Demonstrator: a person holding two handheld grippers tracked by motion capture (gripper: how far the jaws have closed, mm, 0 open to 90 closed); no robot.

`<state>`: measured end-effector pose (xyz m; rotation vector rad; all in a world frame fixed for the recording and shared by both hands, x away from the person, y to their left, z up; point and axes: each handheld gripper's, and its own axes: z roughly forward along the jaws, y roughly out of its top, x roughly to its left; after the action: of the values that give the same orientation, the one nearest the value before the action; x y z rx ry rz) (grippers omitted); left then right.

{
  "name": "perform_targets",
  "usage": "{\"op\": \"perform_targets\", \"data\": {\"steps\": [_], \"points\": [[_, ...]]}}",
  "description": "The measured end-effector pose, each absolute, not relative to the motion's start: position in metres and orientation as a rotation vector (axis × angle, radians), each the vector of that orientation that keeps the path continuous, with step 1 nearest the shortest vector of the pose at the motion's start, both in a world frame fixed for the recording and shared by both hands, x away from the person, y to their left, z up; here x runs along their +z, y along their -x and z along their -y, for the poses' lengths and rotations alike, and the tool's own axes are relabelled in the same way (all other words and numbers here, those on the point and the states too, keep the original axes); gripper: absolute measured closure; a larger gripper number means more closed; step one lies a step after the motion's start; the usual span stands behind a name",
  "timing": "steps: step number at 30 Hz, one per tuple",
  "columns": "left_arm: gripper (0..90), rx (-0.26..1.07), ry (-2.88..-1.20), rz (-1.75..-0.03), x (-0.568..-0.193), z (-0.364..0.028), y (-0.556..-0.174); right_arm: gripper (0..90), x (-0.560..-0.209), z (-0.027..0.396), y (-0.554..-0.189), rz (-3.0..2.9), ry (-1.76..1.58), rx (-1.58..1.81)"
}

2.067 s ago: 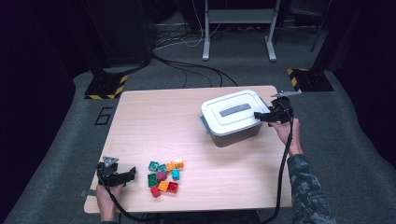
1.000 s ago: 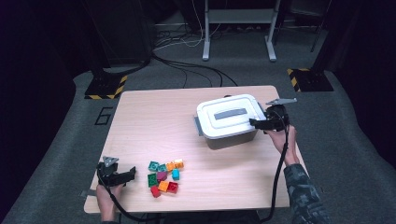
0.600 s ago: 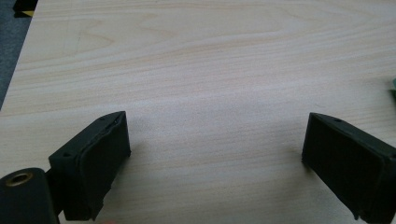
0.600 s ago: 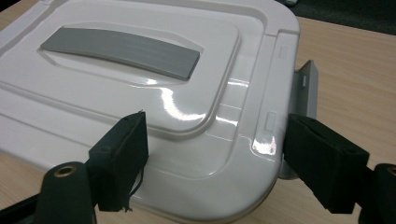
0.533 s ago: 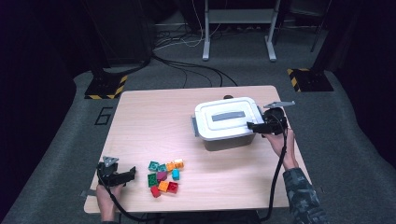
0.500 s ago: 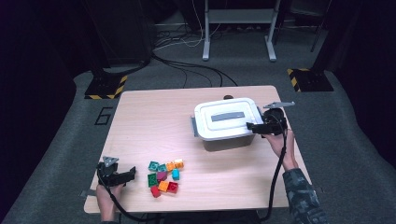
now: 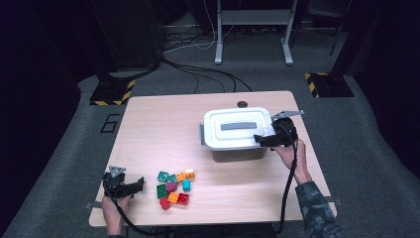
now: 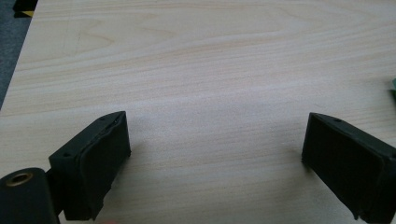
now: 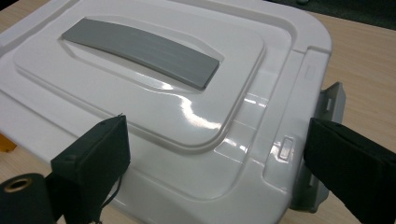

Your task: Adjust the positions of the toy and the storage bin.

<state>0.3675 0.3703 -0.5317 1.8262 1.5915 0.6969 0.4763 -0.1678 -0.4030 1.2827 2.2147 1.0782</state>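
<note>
My right gripper (image 7: 261, 139) has dragged the white lidded box (image 7: 237, 130) leftward, mid-table; its jaws have just opened above the lid. Left gripper (image 7: 139, 185) rests, jaws apart. A careless withdrawal could snag the side latch (image 9: 327, 105).

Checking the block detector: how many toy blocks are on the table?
8, all in one cluster near the front edge: green, green, green, orange, purple, cyan, orange, red. A small red piece may be a ninth.
</note>
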Motion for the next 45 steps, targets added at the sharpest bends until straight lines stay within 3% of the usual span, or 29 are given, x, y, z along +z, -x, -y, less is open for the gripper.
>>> {"op": "perform_targets", "data": {"steps": [10, 20, 21, 26, 27, 30, 31, 32, 34, 45], "points": [[7.5, 0.697, -1.826, -1.591, -0.532, -0.370, -0.367, 4.4, -0.398, 0.148, -0.467, -2.283, -1.210, 1.048], [7.6, 0.697, -1.826, -1.590, -0.532, -0.370, -0.367, 5.2, -0.376, 0.141, -0.484, -2.310, -1.087, 1.087], [7.6, 0.697, -1.826, -1.590, -0.532, -0.370, -0.367, 9.7, -0.376, 0.135, -0.493, -2.333, -1.056, 1.065], [7.6, 0.697, -1.826, -1.590, -0.532, -0.370, -0.367, 14.1, -0.378, 0.125, -0.509, -2.368, -1.028, 1.052], [7.6, 0.696, -1.826, -1.590, -0.532, -0.370, -0.367, 20.3, -0.380, 0.120, -0.514, -2.400, -0.998, 1.030], [7.6, 0.696, -1.826, -1.590, -0.532, -0.370, -0.367, 26.2, -0.381, 0.116, -0.519, -2.428, -0.978, 1.010], [7.6, 0.696, -1.826, -1.590, -0.532, -0.370, -0.367, 33.2, -0.382, 0.114, -0.523, -2.458, -0.966, 1.001], [7.6, 0.696, -1.826, -1.590, -0.532, -0.370, -0.367, 33.2, -0.382, 0.114, -0.523, -2.458, -0.966, 1.001], [7.6, 0.697, -1.826, -1.589, -0.532, -0.370, -0.368, 43.4, -0.384, 0.114, -0.528, -2.499, -0.961, 0.991], [7.7, 0.696, -1.826, -1.590, -0.532, -0.370, -0.367, 48.2, -0.385, 0.116, -0.530, -2.516, -1.000, 1.022]]}}
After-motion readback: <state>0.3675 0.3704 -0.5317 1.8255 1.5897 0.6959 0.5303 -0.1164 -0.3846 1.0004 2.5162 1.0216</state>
